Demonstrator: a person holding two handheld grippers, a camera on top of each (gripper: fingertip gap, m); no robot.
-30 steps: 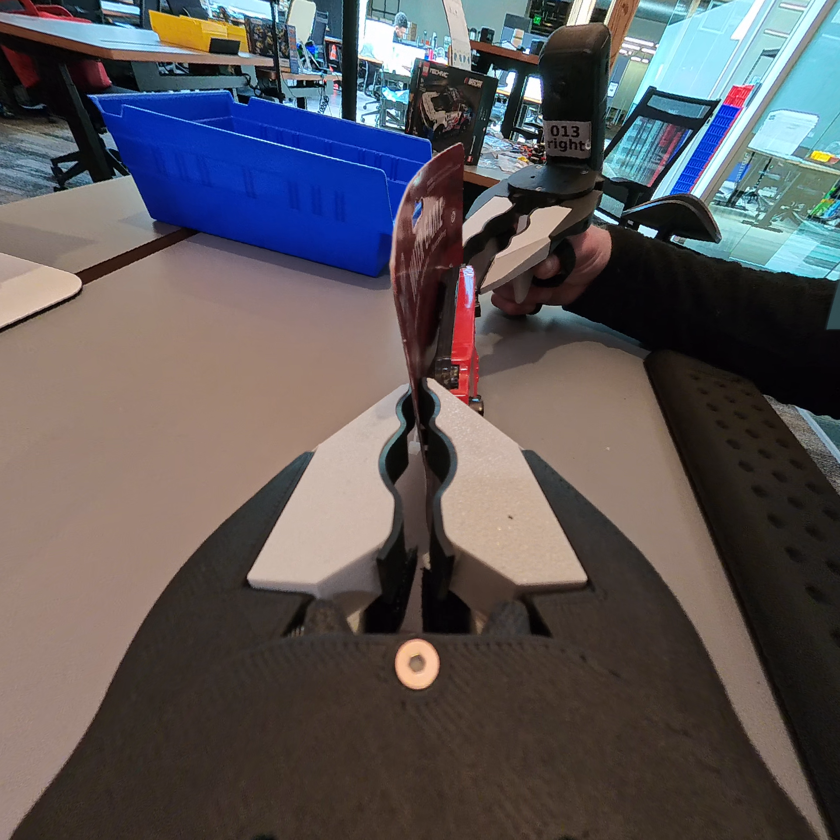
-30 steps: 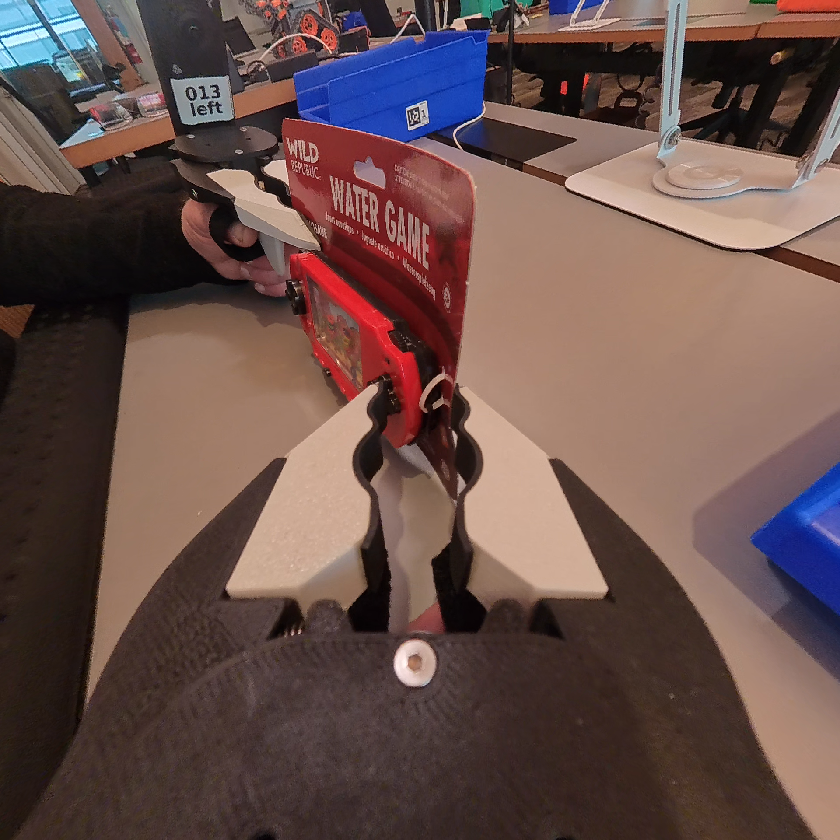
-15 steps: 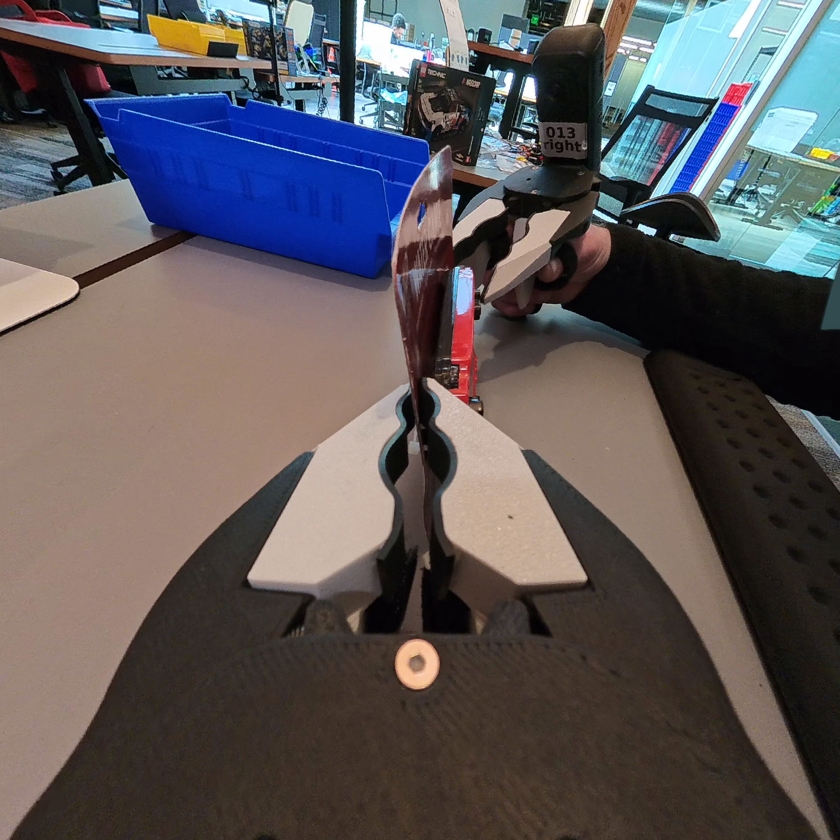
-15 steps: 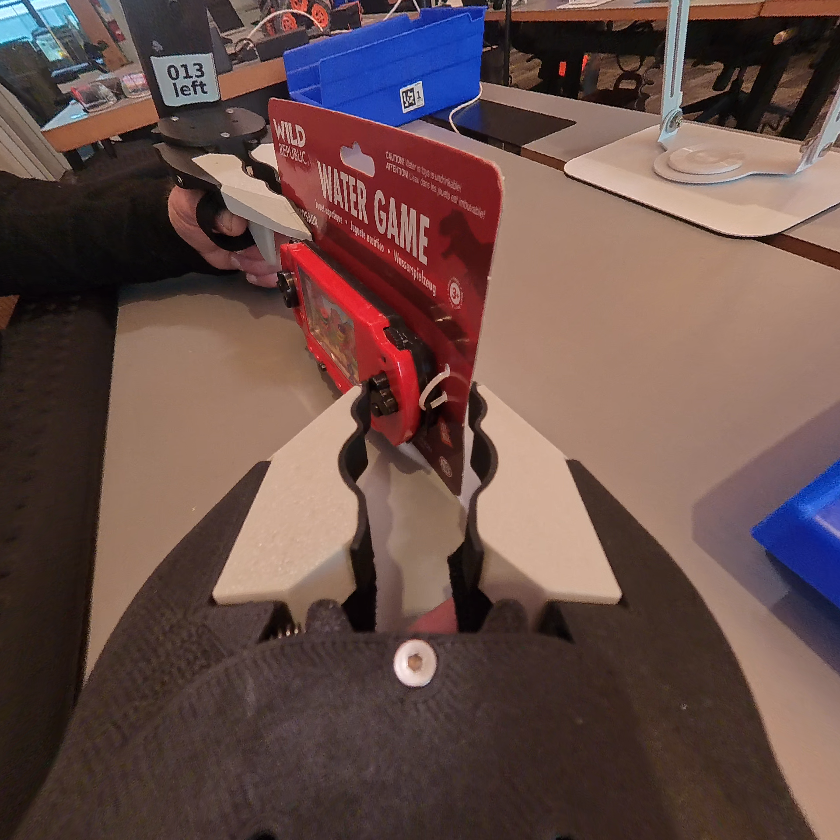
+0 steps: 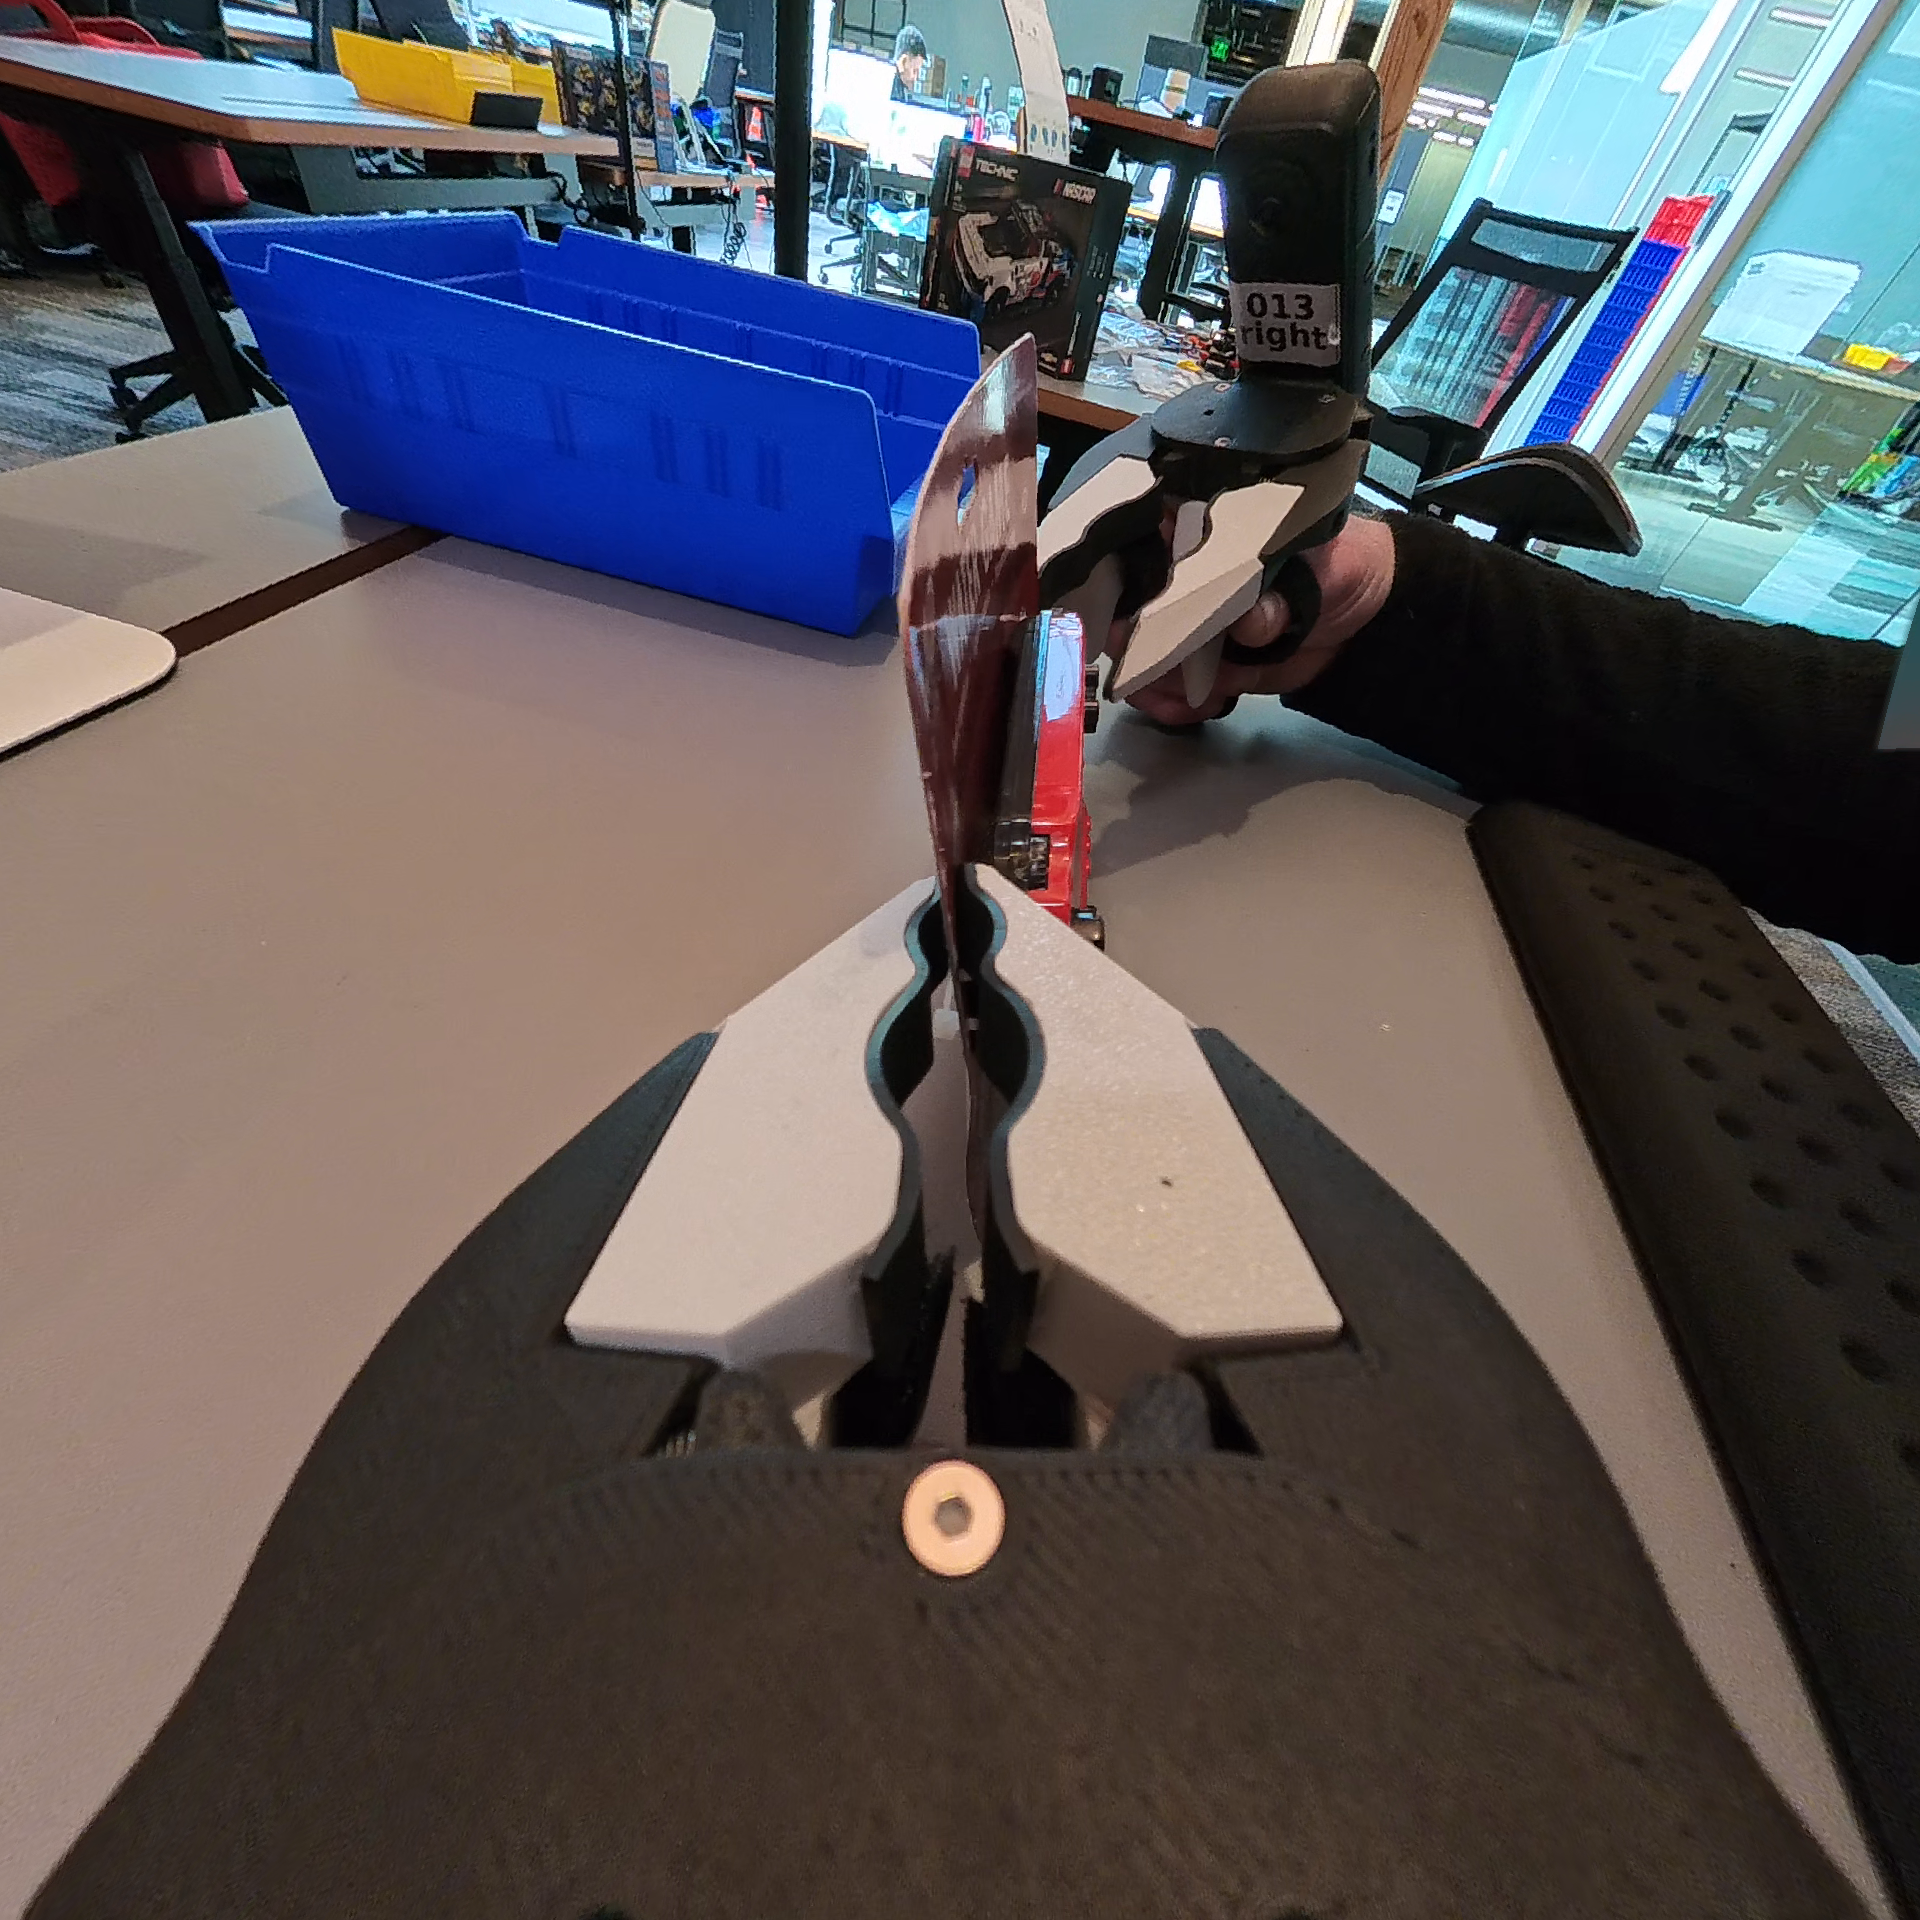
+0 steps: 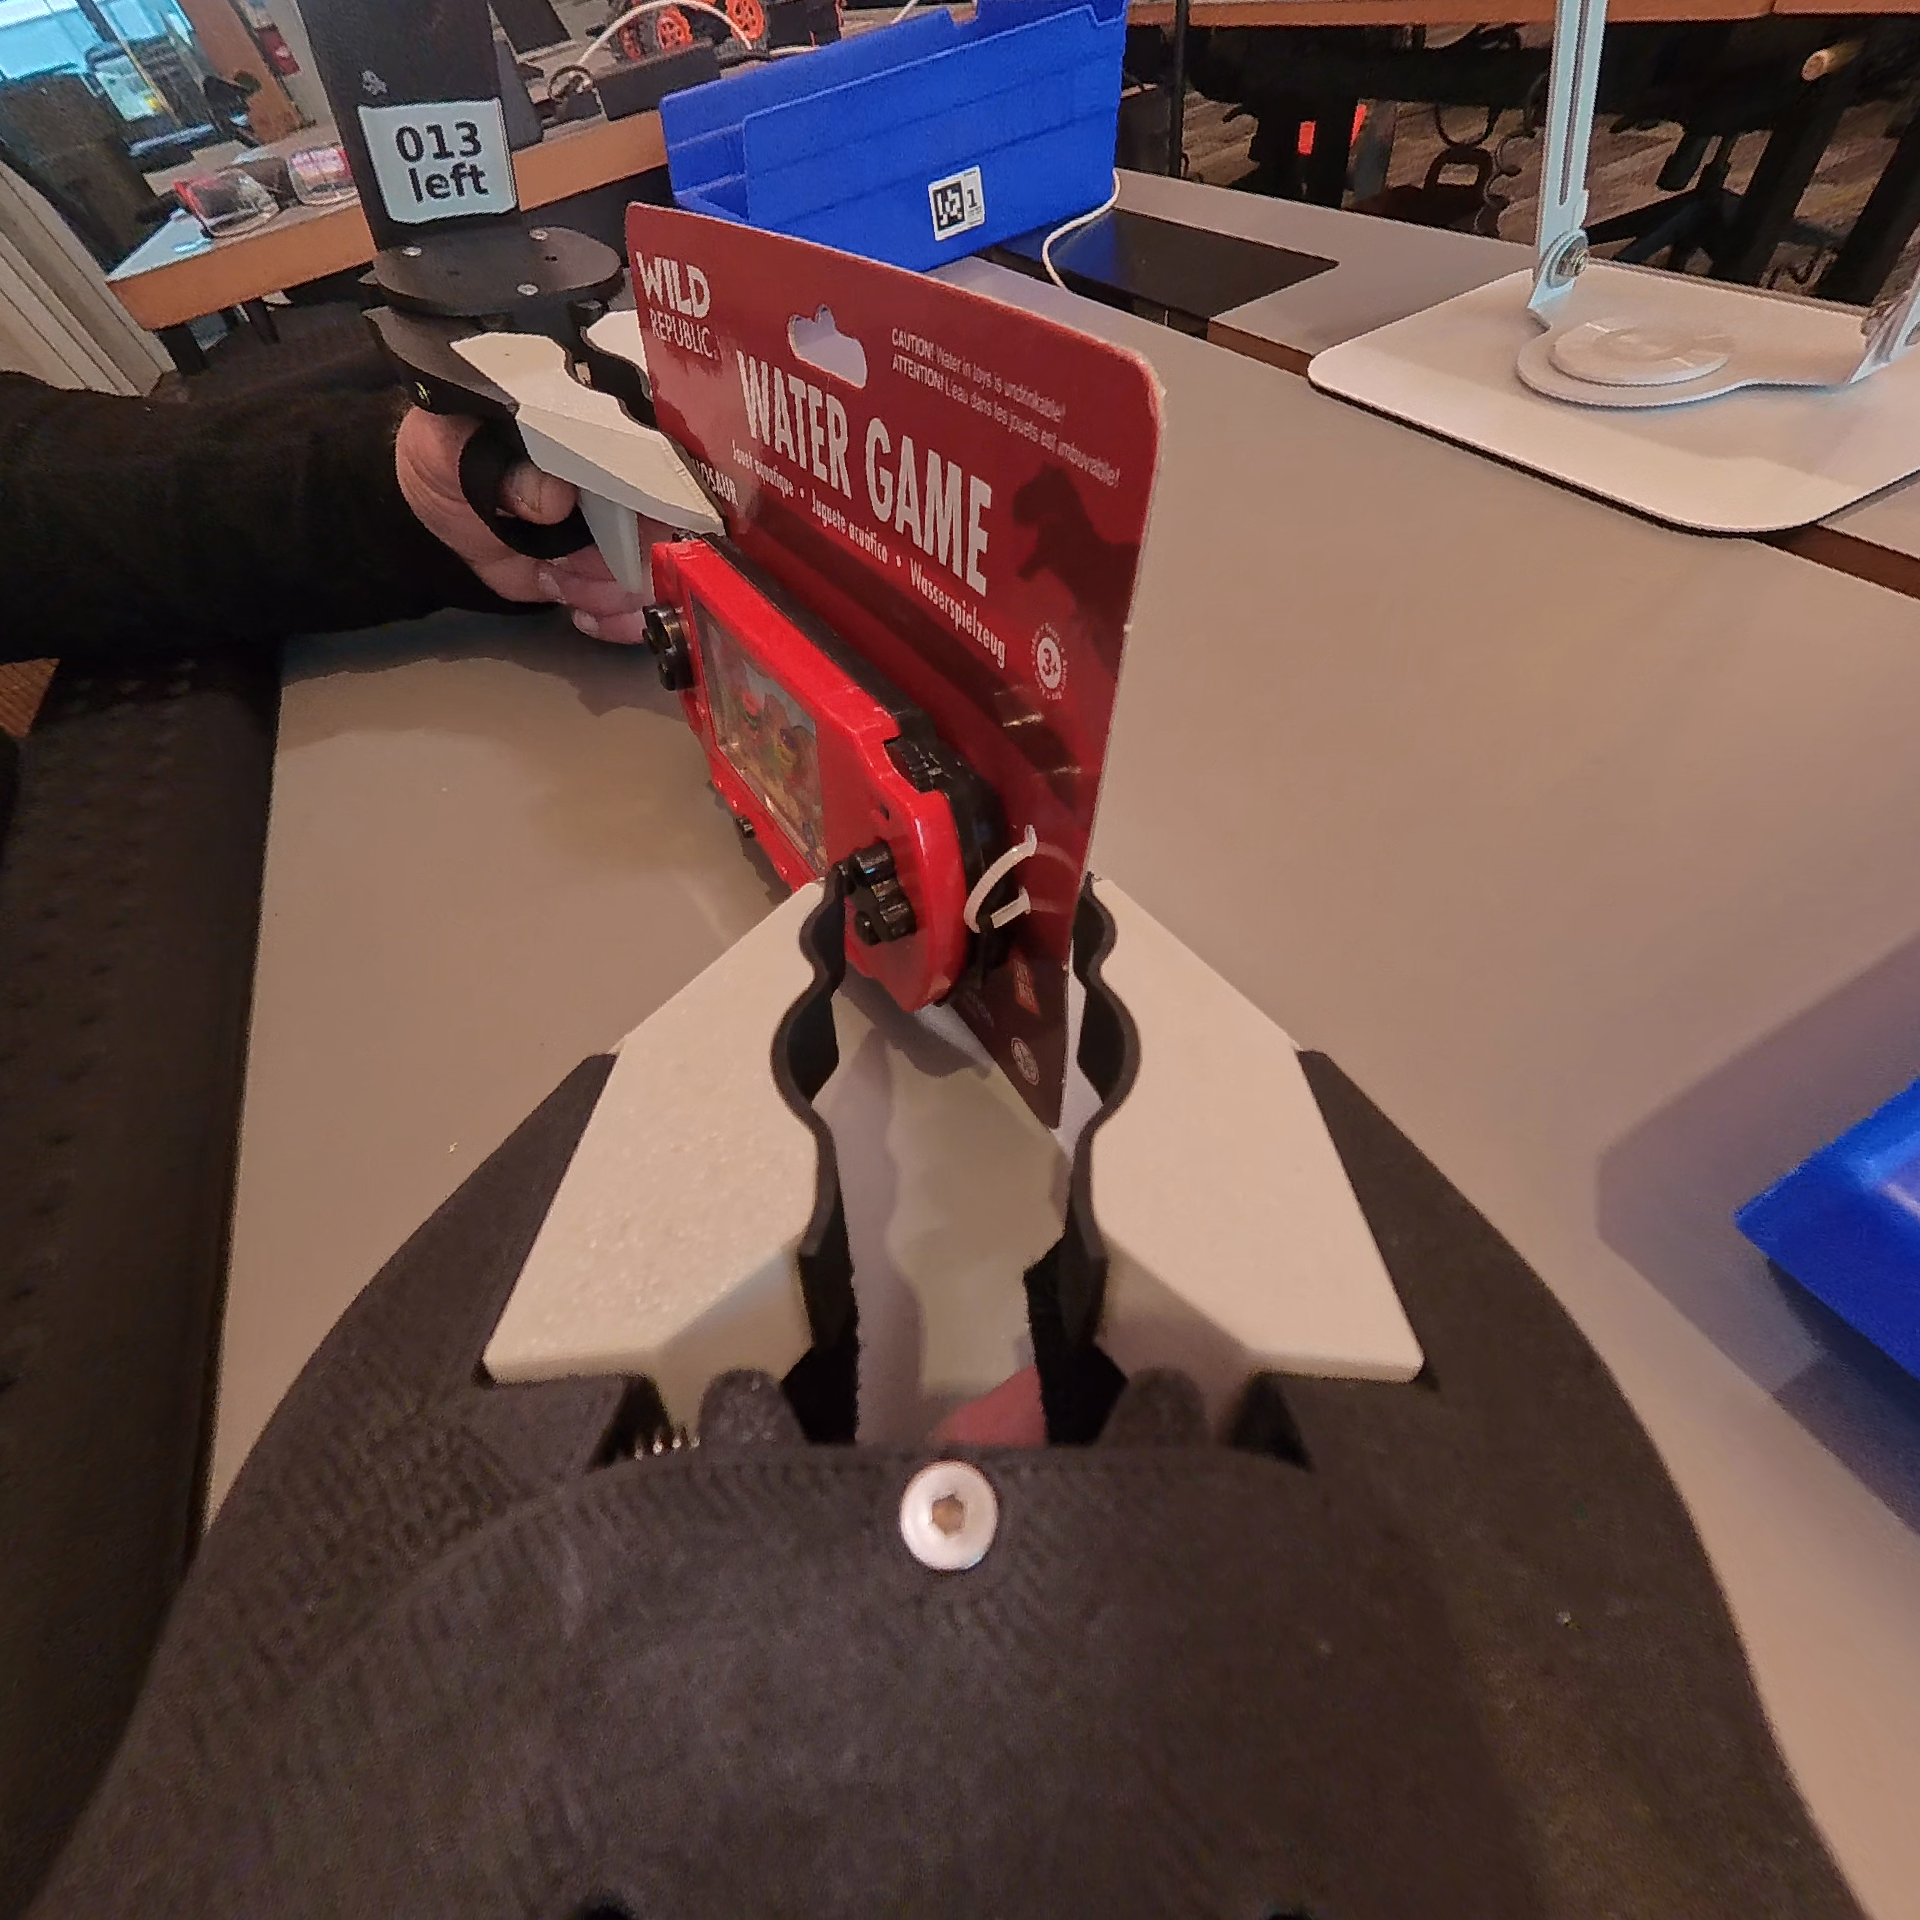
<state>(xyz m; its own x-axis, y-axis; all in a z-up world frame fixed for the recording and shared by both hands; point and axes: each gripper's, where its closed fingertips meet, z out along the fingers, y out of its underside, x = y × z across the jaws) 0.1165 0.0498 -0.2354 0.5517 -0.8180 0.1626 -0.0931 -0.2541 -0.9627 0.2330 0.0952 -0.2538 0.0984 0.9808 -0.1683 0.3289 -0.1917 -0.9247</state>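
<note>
Room-wise you've got plenty: the grey table (image 5: 416, 883) is bare to the left of your left gripper (image 5: 961, 904), and in the right wrist view it runs open off to the right of the toy. The blue bin (image 5: 582, 416) sits along the far edge, well apart from everything, a second blue bin's corner (image 6: 1839, 1236) pokes in near your right side, and a white stand base (image 6: 1621, 384) sits farther back. On the near side a black perforated pad (image 5: 1714, 1195) hugs the table edge, so that's your tight side.

The toy is a red handheld game (image 6: 821, 758) strapped to a red backing card (image 6: 914, 488). The card stands upright on its long edge, and that long axis runs straight between your two grippers. The game's face points toward the pad side, the card's plain back toward the blue bin.

Your left gripper is clamped down on one end of the card, which runs through the wavy gap between the fingers (image 5: 1122, 1132) with the game body just past the tips on the right. Your right gripper (image 6: 956, 894) is spread wide at the other end: the game's button end and the card corner sit between the fingertips, but I can't tell if either finger actually touches it. From the left wrist view the right gripper (image 5: 1143, 644) looks parted too, just beside the toy's far end.
</note>
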